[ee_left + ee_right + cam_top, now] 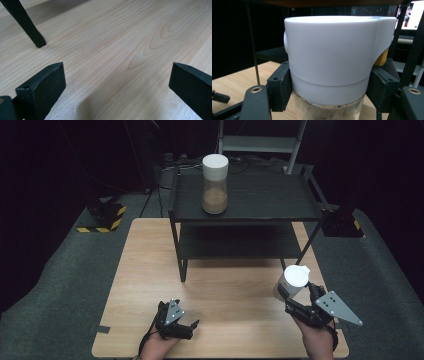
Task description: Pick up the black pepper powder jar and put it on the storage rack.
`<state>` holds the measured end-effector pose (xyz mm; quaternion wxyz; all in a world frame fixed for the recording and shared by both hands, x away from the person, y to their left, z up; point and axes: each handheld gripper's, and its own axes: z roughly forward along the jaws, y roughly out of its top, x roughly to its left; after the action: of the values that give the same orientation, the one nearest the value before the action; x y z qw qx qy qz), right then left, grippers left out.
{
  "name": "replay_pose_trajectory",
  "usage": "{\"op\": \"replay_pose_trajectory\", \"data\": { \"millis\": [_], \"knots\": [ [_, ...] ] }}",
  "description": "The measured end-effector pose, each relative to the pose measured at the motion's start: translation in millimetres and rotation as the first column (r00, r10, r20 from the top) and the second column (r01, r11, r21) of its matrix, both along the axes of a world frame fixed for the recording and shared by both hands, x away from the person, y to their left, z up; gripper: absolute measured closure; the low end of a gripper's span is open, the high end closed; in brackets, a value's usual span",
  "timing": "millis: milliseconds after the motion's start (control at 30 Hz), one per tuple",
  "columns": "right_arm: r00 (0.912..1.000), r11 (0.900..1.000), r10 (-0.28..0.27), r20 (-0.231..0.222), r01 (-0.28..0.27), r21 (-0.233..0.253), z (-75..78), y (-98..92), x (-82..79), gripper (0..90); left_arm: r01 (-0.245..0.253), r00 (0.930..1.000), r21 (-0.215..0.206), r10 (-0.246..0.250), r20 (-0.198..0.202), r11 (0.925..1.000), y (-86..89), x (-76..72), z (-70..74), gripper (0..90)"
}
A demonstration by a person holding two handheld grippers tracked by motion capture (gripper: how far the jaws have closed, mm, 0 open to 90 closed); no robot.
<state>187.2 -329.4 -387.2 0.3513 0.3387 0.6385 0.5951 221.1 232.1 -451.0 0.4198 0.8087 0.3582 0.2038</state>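
The right claw [292, 295] is closed around a white-capped jar [291, 282], held tilted above the near right part of the wooden surface [230, 285]. The left claw [181, 326] is wide open and empty, low over the surface. A second jar [215, 183] stands on the black shelf [270, 200].

A black two-tier shelf [260, 200] stands at the far part of the wooden table [145, 270]. On its top tier, toward the left, a clear jar [215, 182] with a white lid stands upright, holding brown powder. A yellow-and-black striped block [102, 217] lies on the grey floor, left of the table
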Motion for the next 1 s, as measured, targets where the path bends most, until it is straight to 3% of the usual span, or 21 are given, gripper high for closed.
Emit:
{"op": "replay_pose_trajectory", "data": {
  "millis": [667, 1000],
  "knots": [
    [0.996, 1.0, 0.006, 0.089, -0.006, 0.005, 63.8, 11.8, 10.8, 29.8, 0.004, 1.0, -0.014, -0.004, -0.004, 0.9999, 2.7, 1.2, -0.7, 1.2],
    [0.9944, 1.0, -0.005, 0.105, 0.005, 0.003, 93.7, 20.4, 21.8, 29.8, 0.006, 1.0, -0.016, -0.006, -0.005, 0.9999, 3.2, 1.4, -0.8, 1.2]
  ]
}}
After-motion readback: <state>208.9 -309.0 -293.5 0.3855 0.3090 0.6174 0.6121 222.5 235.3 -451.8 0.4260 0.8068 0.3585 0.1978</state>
